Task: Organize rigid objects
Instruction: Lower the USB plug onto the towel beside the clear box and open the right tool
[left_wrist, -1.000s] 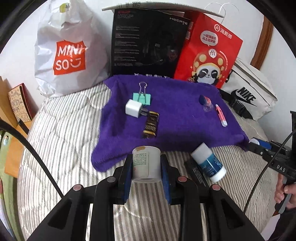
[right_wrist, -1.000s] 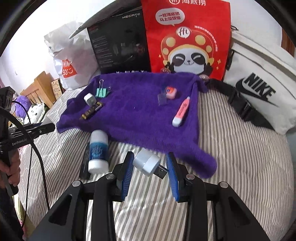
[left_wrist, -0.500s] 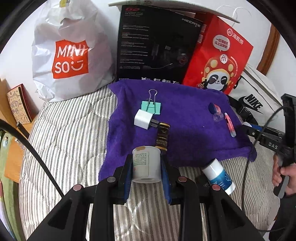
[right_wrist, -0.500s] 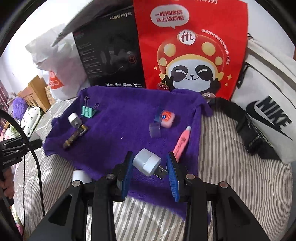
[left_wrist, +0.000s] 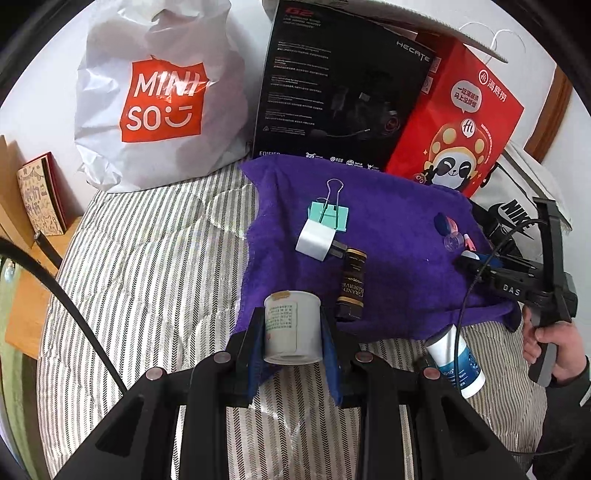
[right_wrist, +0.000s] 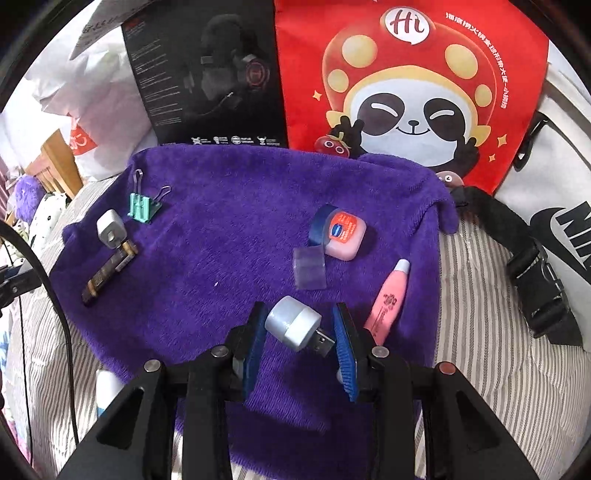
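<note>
L gripper (left_wrist: 293, 334) has its jaws clamped on a small white jar (left_wrist: 291, 326), held upright over the near edge of the purple towel (left_wrist: 399, 236). R gripper (right_wrist: 299, 328) grips a silver USB plug (right_wrist: 295, 326) crosswise, metal tip against the right pad, body against the left, hanging over the towel's front.

How I'd do it, left first: bring the jar down on towel just this side of the brown tube (left_wrist: 352, 282), which sits beside the white charger (left_wrist: 317, 240) and green clip (left_wrist: 328, 214). Keep it upright and let it touch before I ease the jaws; towel on a bed (left_wrist: 147, 258) is soft, so a tall jar may tip imo. On the right, the plug wants the bare patch between the clear cap (right_wrist: 309, 267) and the pink tube (right_wrist: 388, 299); go low, it's round and could roll. The pink balm pot (right_wrist: 343, 236) sits just behind.

Hard to see: jar label too small to read. The blue-and-white bottle (left_wrist: 456, 360) is still off the towel, partly behind the L rig and a cable. In the L view the R rig hides the pink tube's lower end. Can't tell what's under either held thing.
</note>
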